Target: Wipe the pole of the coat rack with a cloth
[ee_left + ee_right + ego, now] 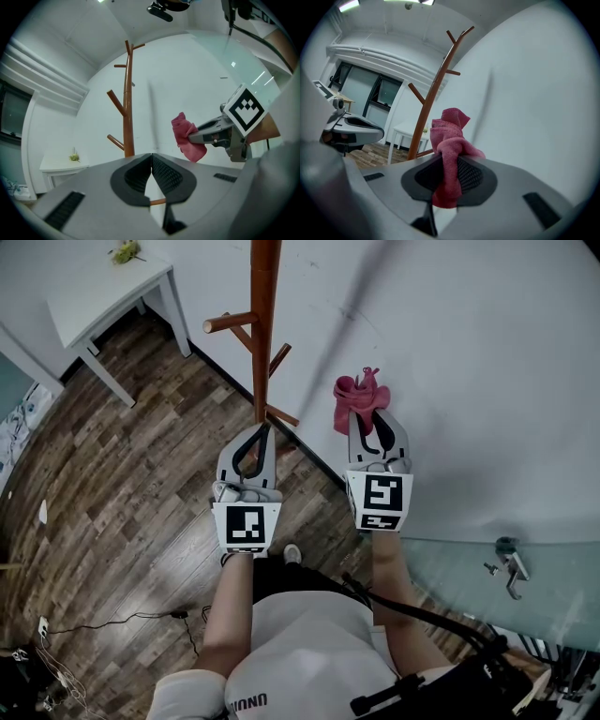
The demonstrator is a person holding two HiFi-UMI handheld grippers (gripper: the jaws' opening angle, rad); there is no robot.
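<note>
Right tool (369, 416) gripped the pink cloth (354, 396), left tool (262, 429) pressed closed on nothing beside the coat rack pole (263, 324), white counter (103, 296) stood off left.

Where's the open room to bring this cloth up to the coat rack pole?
Open: the bare wall gap between the pole and the cloth in the right gripper. Crowded: low on the pole, where pegs stick out and the shut left gripper sits near.
</note>
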